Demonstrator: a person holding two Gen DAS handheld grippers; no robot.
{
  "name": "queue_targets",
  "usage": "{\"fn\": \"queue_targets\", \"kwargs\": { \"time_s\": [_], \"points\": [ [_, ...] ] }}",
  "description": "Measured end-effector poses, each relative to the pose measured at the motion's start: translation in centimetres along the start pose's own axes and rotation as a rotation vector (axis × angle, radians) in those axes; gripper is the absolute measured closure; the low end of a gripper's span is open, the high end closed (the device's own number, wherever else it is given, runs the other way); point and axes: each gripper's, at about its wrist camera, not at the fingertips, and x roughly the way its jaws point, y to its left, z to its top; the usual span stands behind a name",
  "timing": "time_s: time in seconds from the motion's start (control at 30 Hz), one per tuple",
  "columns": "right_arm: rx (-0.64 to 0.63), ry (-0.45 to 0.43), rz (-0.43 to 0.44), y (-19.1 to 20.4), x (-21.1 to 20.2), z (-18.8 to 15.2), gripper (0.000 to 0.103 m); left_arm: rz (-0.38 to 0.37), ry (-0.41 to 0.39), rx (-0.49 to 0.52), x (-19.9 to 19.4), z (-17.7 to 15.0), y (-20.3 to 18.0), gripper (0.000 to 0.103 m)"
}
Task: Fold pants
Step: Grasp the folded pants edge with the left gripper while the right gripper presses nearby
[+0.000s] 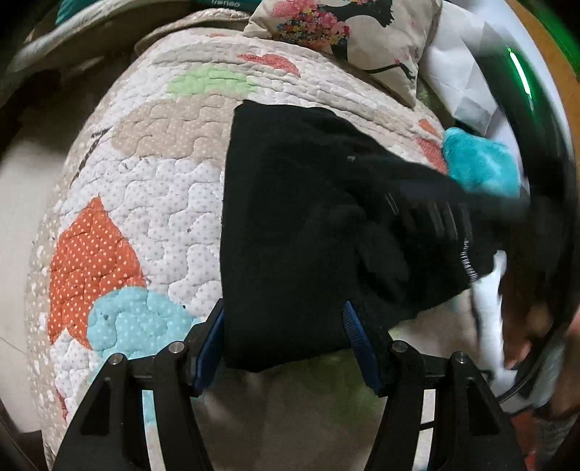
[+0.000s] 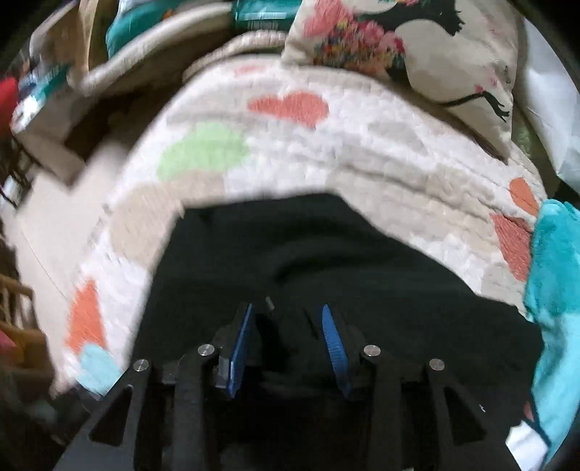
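Two views, and they do not tell me the same things. From my left wrist camera I see the black pants (image 1: 290, 224) lying folded on the quilted bedspread (image 1: 145, 217), a dark block toward the right side of the bed with its near edge running in between the fingers of my left gripper (image 1: 284, 328). The blue pads (image 1: 214, 326) stand fairly wide and sit against either side of that thick fold, though I cannot tell whether they press it or merely flank it. At the right edge of this view a blurred black shape lies across the pants — my right gripper, I take it — with a hand (image 1: 525, 326) just behind it; that blur hides the fabric beneath.

The right wrist camera shows what the left does not: my right gripper (image 2: 286, 338) low over the pants (image 2: 326, 261), its jaws at a narrow gap with dark cloth between and beneath them. The picture is smeared, so I cannot tell whether the pads (image 2: 335, 347) grip the cloth.

Both views catch the flowered pillow (image 1: 344, 32) at the far end and a turquoise plush cloth (image 2: 554, 290) at the right, touching the pants' edge.
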Motion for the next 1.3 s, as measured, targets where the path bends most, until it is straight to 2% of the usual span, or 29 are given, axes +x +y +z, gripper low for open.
{"fn": "queue_targets", "kwargs": {
  "time_s": [0.07,0.1,0.17,0.2,0.27,0.33,0.47,0.5,0.53,0.6,0.67,0.73,0.8,0.83,0.9,1.0,1.13,1.23,1.3],
  "points": [
    [0.003,0.024,-0.045,-1.5,-0.1,-2.6,0.057,-0.071,-0.036,-0.091,-1.4,0.7,1.4,0.041],
    [0.01,0.037,-0.065,-2.4,-0.1,-4.0,0.047,-0.09,-0.062,-0.128,-2.1,1.1,2.2,0.04],
    [0.053,0.042,-0.055,-4.3,-0.6,-5.8,0.04,-0.071,-0.097,-0.157,-2.7,1.5,3.2,0.04],
    [0.079,0.038,-0.041,-5.1,-1.0,-6.1,0.039,-0.049,-0.099,-0.159,-2.4,1.6,3.6,0.04],
    [0.108,-0.01,-0.014,-5.8,-2.5,-5.4,0.039,-0.036,-0.081,-0.162,-1.4,1.4,3.9,0.04],
    [0.086,-0.067,0.042,-5.0,-4.0,-3.4,0.039,-0.062,-0.049,-0.157,0.1,1.1,3.6,0.04],
    [0.046,-0.103,0.188,-2.1,-4.6,0.8,0.039,-0.054,-0.091,-0.08,0.4,1.1,1.9,0.04],
    [0.03,-0.098,0.209,-1.0,-4.1,2.0,0.039,-0.063,-0.086,-0.08,0.6,1.0,1.6,0.043],
    [0.012,-0.083,0.229,0.1,-3.3,3.4,0.039,-0.062,-0.083,-0.085,0.8,0.8,1.6,0.06],
    [-0.007,-0.051,0.258,1.8,-1.9,4.7,0.04,-0.028,-0.066,-0.088,1.1,0.8,1.8,0.084],
    [-0.04,-0.014,0.277,3.8,-0.1,6.0,0.043,-0.051,-0.056,-0.123,1.2,1.2,2.1,0.087],
    [-0.082,0.029,0.284,5.4,2.0,7.1,0.05,-0.043,-0.049,-0.134,1.0,1.4,2.2,0.089],
    [-0.128,0.112,0.218,6.9,4.5,7.5,0.071,-0.021,-0.049,-0.135,0.8,1.5,2.2,0.089],
    [-0.149,0.113,0.192,7.4,4.8,7.7,0.071,-0.011,-0.048,-0.137,0.5,1.5,2.3,0.09],
    [-0.188,0.091,0.19,8.2,3.9,7.8,0.092,-0.008,-0.044,-0.152,-0.1,1.5,3.0,0.09],
    [-0.186,0.07,0.213,8.7,2.7,7.8,0.092,-0.005,-0.035,-0.179,-0.9,1.4,4.0,0.09],
    [-0.193,0.05,0.281,10.8,2.0,7.8,0.093,0.036,-0.045,-0.213,-2.9,0.4,6.1,0.09],
    [-0.232,0.044,0.32,13.8,1.6,8.0,0.093,0.098,-0.065,-0.247,-4.6,-0.2,8.2,0.089],
    [-0.26,0.033,0.334,15.5,1.7,8.5,0.093,0.134,-0.067,-0.273,-5.2,-0.4,9.6,0.084]
  ]
}}
